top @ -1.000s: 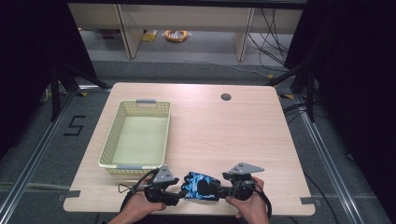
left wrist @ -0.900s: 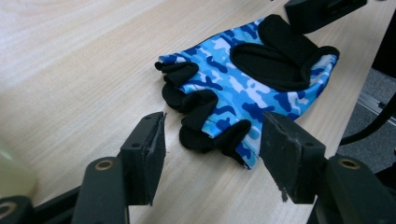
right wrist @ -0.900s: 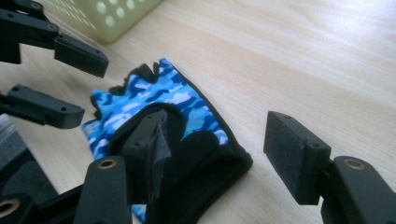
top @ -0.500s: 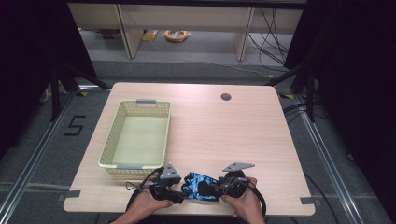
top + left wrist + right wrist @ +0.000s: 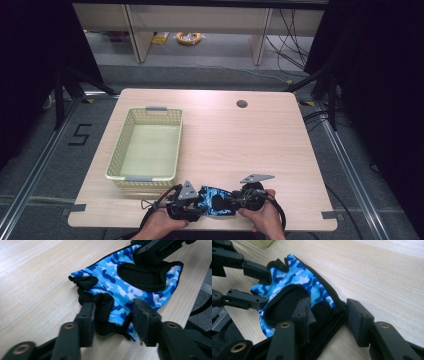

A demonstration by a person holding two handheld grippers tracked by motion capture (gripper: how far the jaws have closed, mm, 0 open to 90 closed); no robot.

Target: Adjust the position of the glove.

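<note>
The left gripper point(image 5: 112, 315) has its two black jaws set fairly wide around the finger end of a fingerless fabric glove in blue camouflage print with black padding point(image 5: 130, 287); the jaws straddle the short black finger stubs and have not closed on the cloth, though the left jaw looks to be touching one stub. The right gripper point(image 5: 327, 315) stands open in much the same way at the glove's point(image 5: 297, 287) opposite end, its jaws on either side of the black cuff edge, with a gap still visible beside the right-hand jaw.

In the high view the left gripper point(image 5: 186, 206) and the right gripper point(image 5: 246, 196) face each other across the glove point(image 5: 212, 201), each in one of the person's hands.

The glove lies flat on the pale wooden table point(image 5: 250, 145), at its near edge, just in front of the near right corner of the pale yellow-green plastic lattice basket point(image 5: 145, 145) and apart from it. The basket holds nothing that can be seen.

As a judgement, the work is at its start: both tools are placed for a grasp, but no grip is made, the glove is not lifted, and carrying it to the basket, if that is the aim, is all still to do.
</note>
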